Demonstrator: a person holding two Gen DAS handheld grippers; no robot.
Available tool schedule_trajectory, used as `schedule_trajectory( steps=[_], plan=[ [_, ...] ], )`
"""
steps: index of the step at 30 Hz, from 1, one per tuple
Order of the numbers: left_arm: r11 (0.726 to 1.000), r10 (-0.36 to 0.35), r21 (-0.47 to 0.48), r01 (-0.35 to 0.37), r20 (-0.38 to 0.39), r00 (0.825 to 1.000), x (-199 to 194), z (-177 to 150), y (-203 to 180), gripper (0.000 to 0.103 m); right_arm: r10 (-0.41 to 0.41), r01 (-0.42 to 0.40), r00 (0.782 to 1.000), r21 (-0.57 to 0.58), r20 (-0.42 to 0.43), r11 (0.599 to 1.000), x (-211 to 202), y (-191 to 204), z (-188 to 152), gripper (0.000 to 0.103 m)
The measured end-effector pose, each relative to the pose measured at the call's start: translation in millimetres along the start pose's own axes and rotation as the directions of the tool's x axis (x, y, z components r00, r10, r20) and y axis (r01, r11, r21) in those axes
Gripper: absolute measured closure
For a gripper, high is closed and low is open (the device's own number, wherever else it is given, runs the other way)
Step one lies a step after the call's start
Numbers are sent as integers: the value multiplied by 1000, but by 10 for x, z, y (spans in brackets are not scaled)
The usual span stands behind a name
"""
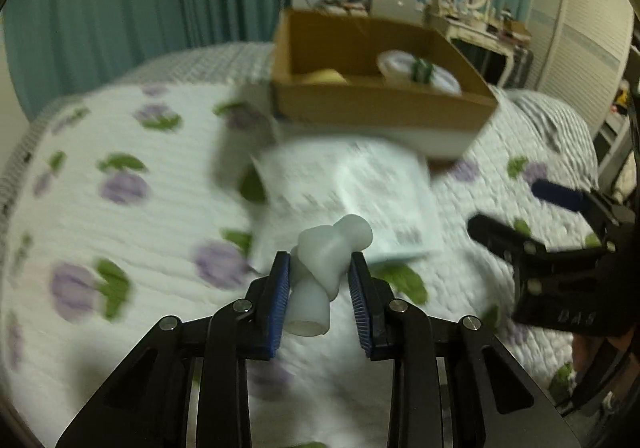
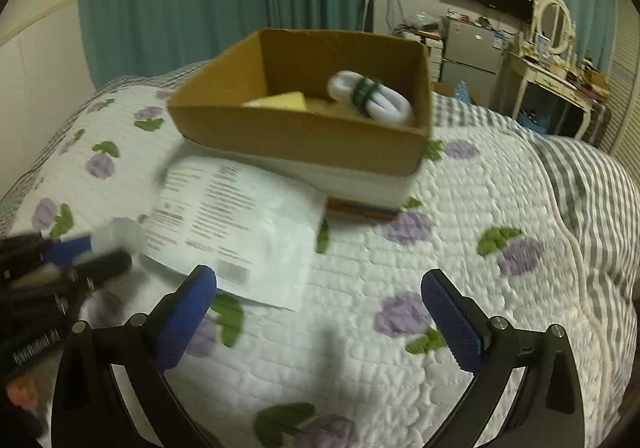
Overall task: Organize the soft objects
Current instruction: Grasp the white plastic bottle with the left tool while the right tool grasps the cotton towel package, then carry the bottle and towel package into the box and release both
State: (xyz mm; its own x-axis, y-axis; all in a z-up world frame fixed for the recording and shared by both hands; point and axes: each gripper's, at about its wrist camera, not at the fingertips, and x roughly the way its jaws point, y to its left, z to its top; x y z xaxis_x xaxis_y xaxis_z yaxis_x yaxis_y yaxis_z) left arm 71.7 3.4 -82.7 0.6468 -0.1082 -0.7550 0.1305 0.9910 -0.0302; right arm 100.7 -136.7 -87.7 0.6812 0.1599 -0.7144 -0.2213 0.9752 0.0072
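Note:
My left gripper (image 1: 319, 262) is shut on a soft translucent white tube-shaped piece (image 1: 328, 264) and holds it above the bed, in front of a white printed sheet (image 1: 360, 192). The cardboard box (image 1: 380, 108) stands beyond on the quilt; in it lie a white coiled cable with a green band (image 2: 372, 96) and a yellow sponge (image 2: 288, 101). My right gripper (image 2: 320, 304) is open and empty over the quilt, right of the sheet (image 2: 248, 232). The left gripper (image 2: 96, 252) with the white piece (image 2: 120, 232) shows blurred at the left of the right wrist view.
The box (image 2: 304, 144) rests on a white base and a thin dark book (image 2: 364, 212). A white cord (image 2: 580, 260) runs along the bed's right side. A dressing table (image 2: 560, 80), a fridge (image 2: 472, 52) and teal curtains (image 2: 200, 0) stand behind the bed.

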Motion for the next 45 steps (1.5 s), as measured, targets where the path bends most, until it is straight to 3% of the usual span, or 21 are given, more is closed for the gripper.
schedule_trajectory(
  steps=[7, 11, 15, 20, 22, 23, 24, 26, 29, 37, 45],
  plan=[
    [994, 105, 19, -106, 64, 992, 19, 393, 370, 74, 66, -67, 997, -16, -43, 998, 238, 372, 295, 0],
    [995, 103, -21, -102, 77, 992, 151, 377, 592, 74, 77, -80, 991, -23, -106, 997, 648, 618, 348, 0],
    [994, 68, -83, -67, 15, 998, 323, 266, 822, 74, 98, -102, 982, -15, -159, 995, 970, 764, 250, 0],
    [995, 54, -89, -54, 7, 998, 324, 243, 808, 74, 127, -128, 970, 9, -205, 992, 1165, 758, 167, 0],
    [996, 56, -72, -56, 9, 998, 316, 228, 754, 74, 116, -119, 972, 0, -203, 993, 1182, 754, 128, 5],
    [996, 55, -68, -54, 8, 998, 315, 221, 733, 74, 103, -108, 975, -14, -197, 994, 1164, 765, 110, 16],
    [996, 55, -66, -54, 7, 998, 312, 207, 716, 74, 101, -107, 977, -25, -190, 994, 1129, 780, 93, 23],
    [996, 56, -71, -55, 6, 998, 295, 168, 700, 74, 105, -112, 977, -31, -184, 993, 1045, 784, 64, 53],
    [995, 52, -84, -52, 6, 999, 247, 127, 691, 74, 109, -117, 980, -35, -164, 993, 855, 763, 43, 69],
    [998, 2, -55, -1, 15, 1000, -45, 148, 412, 74, 83, -85, 996, -81, -25, 993, -85, 612, 181, 71],
    [997, -66, -29, 69, 98, 993, -506, 524, 136, 74, 35, -26, 990, -70, 134, 997, -883, 251, 747, 71]
  ],
)
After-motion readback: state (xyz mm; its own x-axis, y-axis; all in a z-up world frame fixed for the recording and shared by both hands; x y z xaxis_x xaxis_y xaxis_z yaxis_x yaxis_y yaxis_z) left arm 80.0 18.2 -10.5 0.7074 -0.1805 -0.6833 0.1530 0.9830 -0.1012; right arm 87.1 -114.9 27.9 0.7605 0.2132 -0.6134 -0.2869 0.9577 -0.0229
